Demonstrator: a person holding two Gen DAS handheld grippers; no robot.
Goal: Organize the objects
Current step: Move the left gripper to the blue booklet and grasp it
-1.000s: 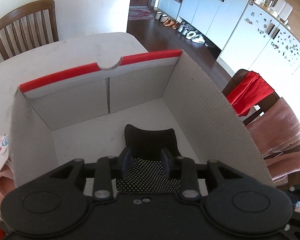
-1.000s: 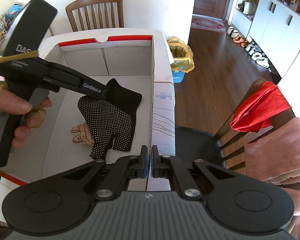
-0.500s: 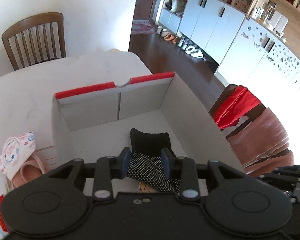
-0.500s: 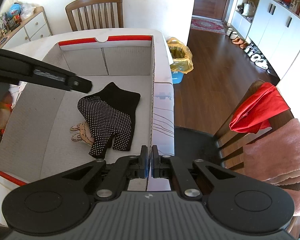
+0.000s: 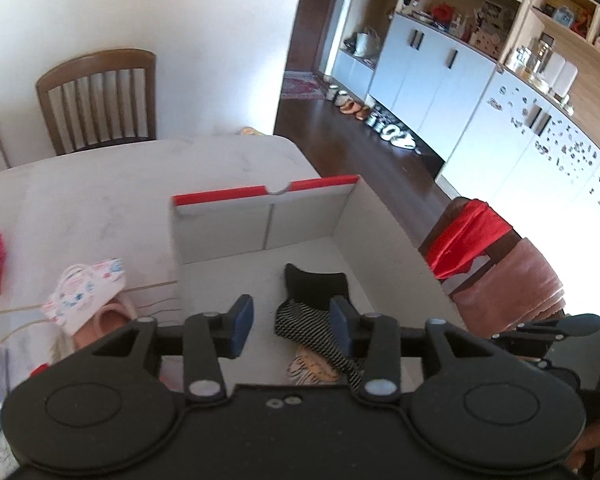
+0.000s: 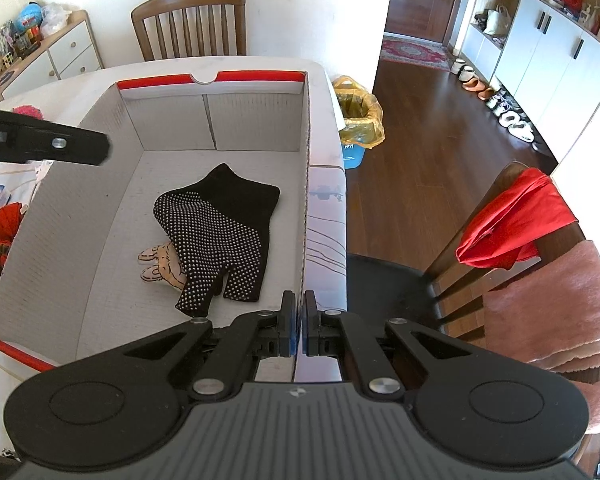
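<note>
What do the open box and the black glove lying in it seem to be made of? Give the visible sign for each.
Box: apparently corrugated cardboard, matt grey-white; fine ribbing lines its inner walls.
Black glove: seemingly knitted fabric, limp and creased, with rows of small pale grip dots, probably rubbery, across its palm.

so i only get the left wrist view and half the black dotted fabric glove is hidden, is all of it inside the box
Observer: Yes. The black dotted fabric glove lies flat, fingers included, on the floor of the white cardboard box with red rims.
Operator: what's the tan thing under it
Observer: A flat tan cartoon-printed piece. The glove covers most of it, so I cannot tell what it is.
Operator: is anything holding the box
Observer: The right gripper is shut on the box's right wall, at its near end.
</note>
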